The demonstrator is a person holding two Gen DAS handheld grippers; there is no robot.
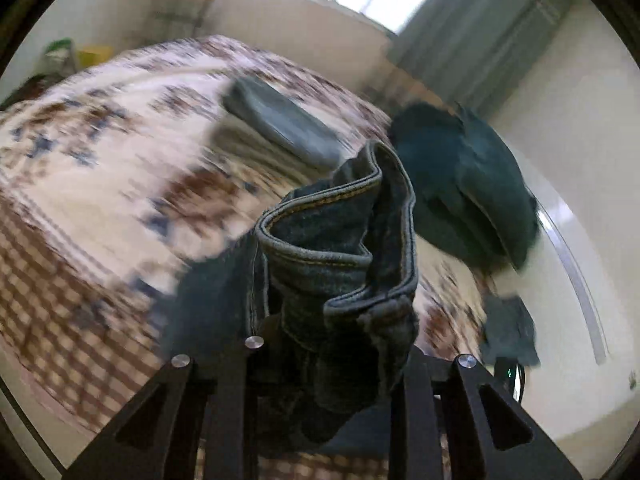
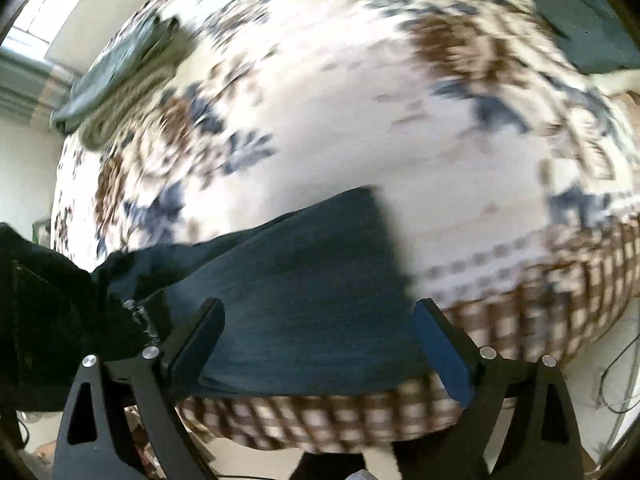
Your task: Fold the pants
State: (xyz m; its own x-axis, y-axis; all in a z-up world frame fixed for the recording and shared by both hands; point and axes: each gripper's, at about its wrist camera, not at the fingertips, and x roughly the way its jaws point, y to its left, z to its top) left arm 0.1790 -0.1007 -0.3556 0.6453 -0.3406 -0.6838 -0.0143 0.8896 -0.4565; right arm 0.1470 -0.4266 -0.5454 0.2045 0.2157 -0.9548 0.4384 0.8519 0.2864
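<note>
Dark blue jeans (image 1: 344, 240) with yellow stitching are bunched up in my left gripper (image 1: 324, 344), which is shut on their hems and holds them above the patterned bed (image 1: 100, 160). In the right wrist view a flat stretch of the same jeans (image 2: 304, 296) lies on the bed (image 2: 360, 120) near its front edge. My right gripper (image 2: 320, 312) is open, its fingers standing either side of that denim, a little above it. Both views are motion-blurred.
A folded grey garment (image 1: 280, 124) lies on the bed's far part, and a dark teal heap (image 1: 460, 184) sits at its right edge. Other dark clothes lie at the top right (image 2: 584, 20) and upper left (image 2: 120, 64) of the right view. Floor surrounds the bed.
</note>
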